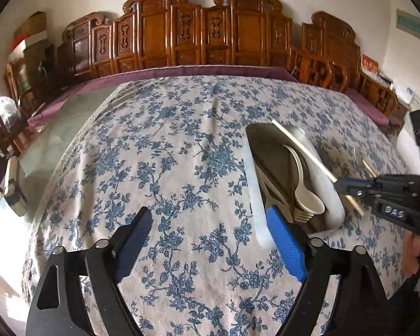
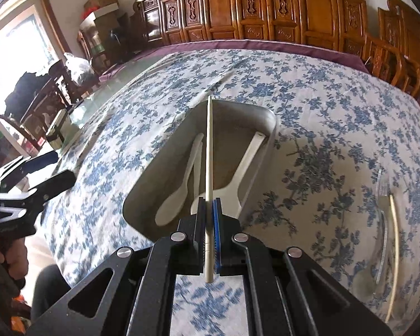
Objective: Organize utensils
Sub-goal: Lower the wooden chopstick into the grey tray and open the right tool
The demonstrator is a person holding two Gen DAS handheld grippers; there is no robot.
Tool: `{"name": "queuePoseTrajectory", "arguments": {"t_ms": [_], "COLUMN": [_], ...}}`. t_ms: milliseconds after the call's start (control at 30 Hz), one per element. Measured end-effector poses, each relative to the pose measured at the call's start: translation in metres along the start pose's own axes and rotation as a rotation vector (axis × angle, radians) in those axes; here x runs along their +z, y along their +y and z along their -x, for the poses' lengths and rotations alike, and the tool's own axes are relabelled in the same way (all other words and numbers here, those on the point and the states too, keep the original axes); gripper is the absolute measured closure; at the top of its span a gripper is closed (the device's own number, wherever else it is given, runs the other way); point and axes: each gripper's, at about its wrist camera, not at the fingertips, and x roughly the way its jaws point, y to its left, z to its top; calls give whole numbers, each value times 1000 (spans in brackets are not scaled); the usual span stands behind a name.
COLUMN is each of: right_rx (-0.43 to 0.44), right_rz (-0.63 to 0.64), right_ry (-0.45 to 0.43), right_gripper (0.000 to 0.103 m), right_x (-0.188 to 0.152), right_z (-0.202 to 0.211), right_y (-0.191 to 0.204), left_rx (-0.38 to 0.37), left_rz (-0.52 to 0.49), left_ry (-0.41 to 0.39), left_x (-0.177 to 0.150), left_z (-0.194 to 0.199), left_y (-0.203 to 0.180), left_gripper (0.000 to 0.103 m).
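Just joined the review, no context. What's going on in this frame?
A person is sorting utensils into a grey tray on a floral tablecloth. The right gripper is shut on a chopstick and holds it over the tray, which already contains a white spoon, a fork and another white utensil. The left gripper is open and empty beside the tray. A second chopstick and clear plastic cutlery lie on the cloth.

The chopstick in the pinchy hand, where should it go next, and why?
Probably lower it a little and let go. The right gripper is shut on the chopstick, which hangs over the tray where a white spoon already lies.
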Motion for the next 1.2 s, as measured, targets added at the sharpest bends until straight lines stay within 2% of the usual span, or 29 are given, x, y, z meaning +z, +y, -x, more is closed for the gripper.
{"name": "queuePoseTrajectory", "arguments": {"t_ms": [367,667,967,1200], "right_rx": [-3,13,34,8], "right_rz": [-66,-87,-43,34], "right_ry": [54,64,27,-31], "right_gripper": [97,96,94,94], "right_x": [6,7,8,-12], "right_z": [-37,-45,-26,33], "right_y": [-3,1,6,-9], "left_rx": [3,-11,-30,-65], "left_rz": [43,32,3,-24], "left_ry": [21,16,-10,-26], "left_x": [-5,-5,-2,2], "left_z": [-7,-3,11,22], "left_y": [13,7,-9,-41], "left_gripper": [17,17,17,17]}}
